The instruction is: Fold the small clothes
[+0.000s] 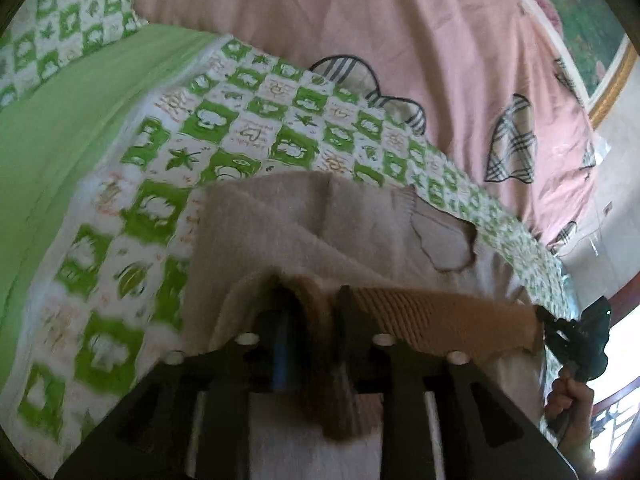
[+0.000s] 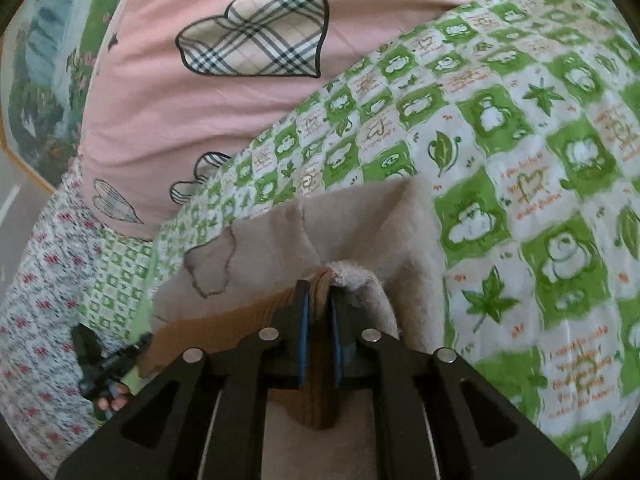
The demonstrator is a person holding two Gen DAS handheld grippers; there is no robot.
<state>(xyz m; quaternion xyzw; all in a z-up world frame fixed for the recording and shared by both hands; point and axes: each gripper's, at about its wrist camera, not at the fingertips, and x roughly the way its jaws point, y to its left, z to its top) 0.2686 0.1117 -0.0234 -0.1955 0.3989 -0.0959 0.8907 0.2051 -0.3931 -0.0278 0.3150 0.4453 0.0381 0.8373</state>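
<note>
1 beige fleece garment (image 1: pixel 280 224) w/ tan ribbed hem (image 1: pixel 440 316) on green-checked quilt (image 1: pixel 248 128); 2 grippers, left gripper (image 1: pixel 316 300) & right gripper (image 2: pixel 319 292), both clamped on hem.

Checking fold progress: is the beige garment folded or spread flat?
Mid-fold: both grippers lift the beige garment by its ribbed band.

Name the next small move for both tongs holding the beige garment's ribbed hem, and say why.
Probably carry the ribbed hem forward together toward the far edge of the beige garment. Both the left tongs and right tongs are shut on the hem, lifted, while the rest lies flat on the green checked sheet.
</note>
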